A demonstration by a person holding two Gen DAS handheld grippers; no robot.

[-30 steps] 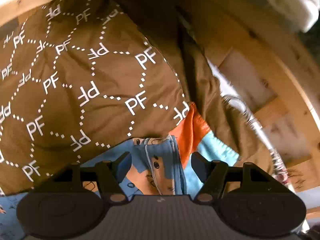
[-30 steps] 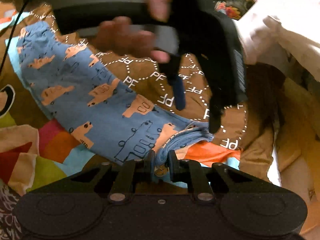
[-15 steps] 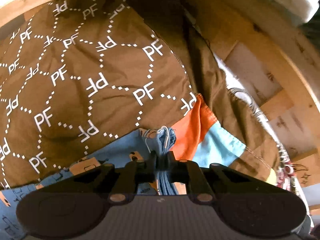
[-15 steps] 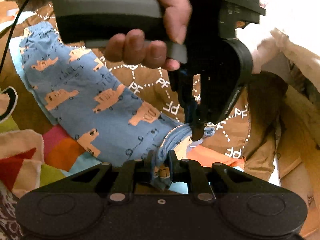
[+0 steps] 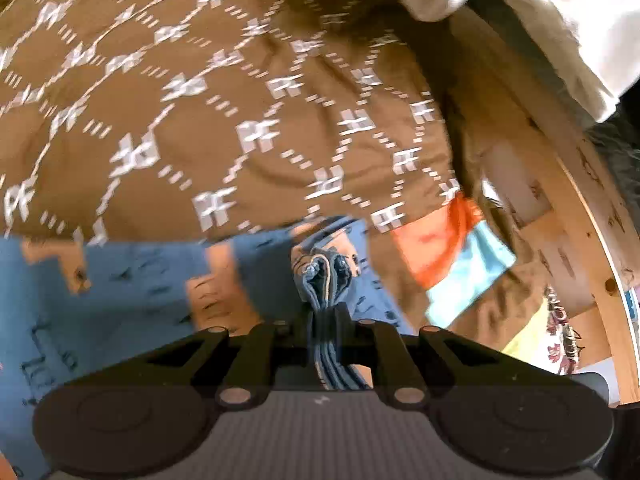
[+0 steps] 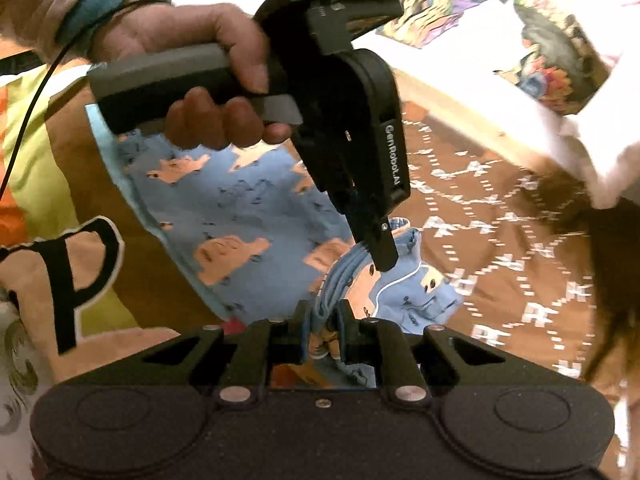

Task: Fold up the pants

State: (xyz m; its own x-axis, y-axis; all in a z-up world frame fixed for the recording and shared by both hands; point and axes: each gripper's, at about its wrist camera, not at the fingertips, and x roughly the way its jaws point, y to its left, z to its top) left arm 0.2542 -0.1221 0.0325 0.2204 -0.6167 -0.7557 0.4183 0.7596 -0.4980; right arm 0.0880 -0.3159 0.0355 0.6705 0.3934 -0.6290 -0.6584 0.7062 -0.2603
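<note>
The pants [image 6: 240, 208] are small and blue, printed with orange animals, and lie on a brown patterned blanket [image 6: 500, 264]. My left gripper [image 5: 326, 316] is shut on a bunched stack of blue hem layers [image 5: 322, 276]. In the right wrist view a hand holds that left gripper [image 6: 378, 248] from above, pinching the same bunch. My right gripper [image 6: 322, 324] is shut on the nearer end of that bunch [image 6: 344, 272]. The pants [image 5: 120, 292] spread to the left under the left gripper.
The brown blanket [image 5: 200, 100] with its white letter pattern covers the surface. A colourful quilt [image 6: 36, 152] lies at the left, with orange and light blue patches [image 5: 452, 248]. A wooden frame [image 5: 568, 208] runs along the right. White bedding [image 6: 540, 120] lies behind.
The left gripper closed on the bunched hem, then both grippers carried the cloth sideways across the blanket. More of the pants now shows in the left wrist view.
</note>
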